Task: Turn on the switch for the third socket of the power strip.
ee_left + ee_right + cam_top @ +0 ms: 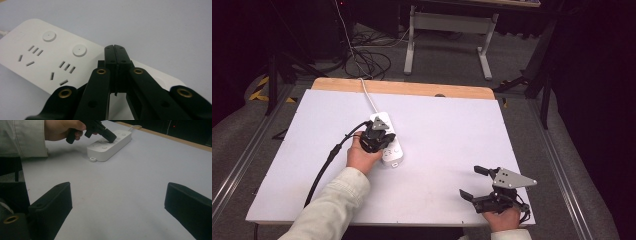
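Observation:
A white power strip (393,151) lies left of the board's middle, and its white cord (368,96) runs off over the far edge. My left gripper (384,142) is shut and empty, with its tips pointing down at the strip's top face. In the left gripper view the closed tips (115,48) sit beside a round button (79,50) on the strip (22,40), on it or just above it. From the right gripper view, that gripper (110,136) is over the strip (112,146). My right gripper (473,182) stands open and empty near the front right edge, jaws wide apart (120,200).
The white board (452,125) rests on a wooden tabletop (422,88). A black cable (323,167) trails from the left gripper toward the front left. Beyond the table are floor cables (367,60) and a desk frame (447,25).

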`<state>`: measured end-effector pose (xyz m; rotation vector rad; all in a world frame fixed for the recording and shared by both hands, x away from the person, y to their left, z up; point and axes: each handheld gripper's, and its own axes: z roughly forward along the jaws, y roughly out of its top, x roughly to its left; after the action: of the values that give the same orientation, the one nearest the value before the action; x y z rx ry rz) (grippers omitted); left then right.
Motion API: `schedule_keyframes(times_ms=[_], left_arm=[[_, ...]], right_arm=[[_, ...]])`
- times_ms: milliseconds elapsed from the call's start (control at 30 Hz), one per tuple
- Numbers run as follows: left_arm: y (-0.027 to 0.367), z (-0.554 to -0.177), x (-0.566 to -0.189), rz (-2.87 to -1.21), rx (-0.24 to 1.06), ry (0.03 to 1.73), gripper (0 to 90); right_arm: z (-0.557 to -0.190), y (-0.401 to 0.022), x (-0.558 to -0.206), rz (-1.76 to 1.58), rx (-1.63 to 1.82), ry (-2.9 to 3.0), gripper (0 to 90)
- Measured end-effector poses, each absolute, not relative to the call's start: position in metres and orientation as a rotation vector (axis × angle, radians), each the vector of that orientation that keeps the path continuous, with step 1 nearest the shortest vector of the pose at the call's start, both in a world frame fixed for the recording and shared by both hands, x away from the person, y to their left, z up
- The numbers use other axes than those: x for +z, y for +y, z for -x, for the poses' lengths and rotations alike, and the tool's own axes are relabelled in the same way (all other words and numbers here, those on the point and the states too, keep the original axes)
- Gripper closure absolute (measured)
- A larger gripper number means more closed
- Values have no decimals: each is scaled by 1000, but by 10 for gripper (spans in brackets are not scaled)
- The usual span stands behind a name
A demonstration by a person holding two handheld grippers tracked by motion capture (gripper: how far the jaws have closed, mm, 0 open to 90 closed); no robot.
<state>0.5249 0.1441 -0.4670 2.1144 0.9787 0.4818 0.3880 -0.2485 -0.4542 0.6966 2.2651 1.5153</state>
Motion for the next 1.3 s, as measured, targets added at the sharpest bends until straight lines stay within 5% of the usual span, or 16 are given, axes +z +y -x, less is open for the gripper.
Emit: schedule_keyframes(times_ms=[133,767,1300], left_arm=[[147,-527,-468,-2094,423,986,900],[131,-520,-466,-2192,563,953,900],[147,-517,-444,-2095,435,988,900]], right_arm=[[-388,-248,-454,-696,1516,2267,77],[-389,-249,-455,-704,1514,2273,77],[-388,-249,-455,-707,1515,2267,77]])
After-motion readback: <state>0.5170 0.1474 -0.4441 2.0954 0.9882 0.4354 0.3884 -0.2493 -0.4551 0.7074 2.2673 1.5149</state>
